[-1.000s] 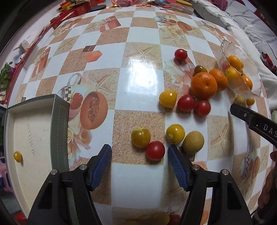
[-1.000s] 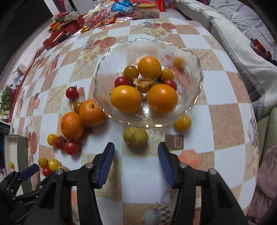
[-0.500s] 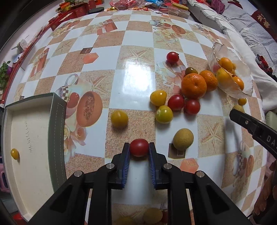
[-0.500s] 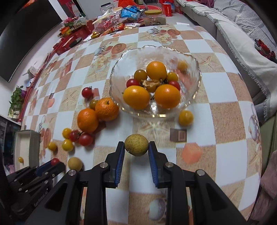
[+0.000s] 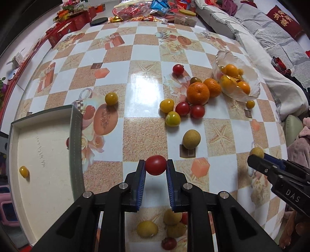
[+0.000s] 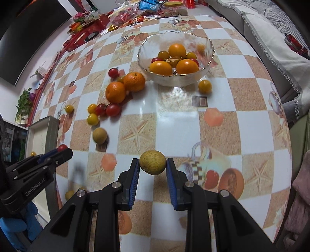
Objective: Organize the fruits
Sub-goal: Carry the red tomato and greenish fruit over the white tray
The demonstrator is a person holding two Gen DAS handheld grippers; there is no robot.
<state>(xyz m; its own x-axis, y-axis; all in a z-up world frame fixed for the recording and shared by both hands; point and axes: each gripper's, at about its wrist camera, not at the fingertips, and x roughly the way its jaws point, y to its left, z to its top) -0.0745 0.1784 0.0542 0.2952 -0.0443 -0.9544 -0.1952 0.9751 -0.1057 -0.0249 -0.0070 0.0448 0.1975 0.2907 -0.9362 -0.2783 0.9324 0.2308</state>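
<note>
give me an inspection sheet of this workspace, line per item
surface: round table under a glossy checkered printed cover
job's things: glass bowl holding oranges and small tomatoes; two oranges and loose small fruit beside it; open box with one yellow fruit inside
clutter: red boxes and snack packets along the far edge
grippers: left gripper shut on a red tomato; right gripper shut on a greenish-brown fruit
cables: nothing seen
surroundings: sofa with grey blanket, potted plant
</note>
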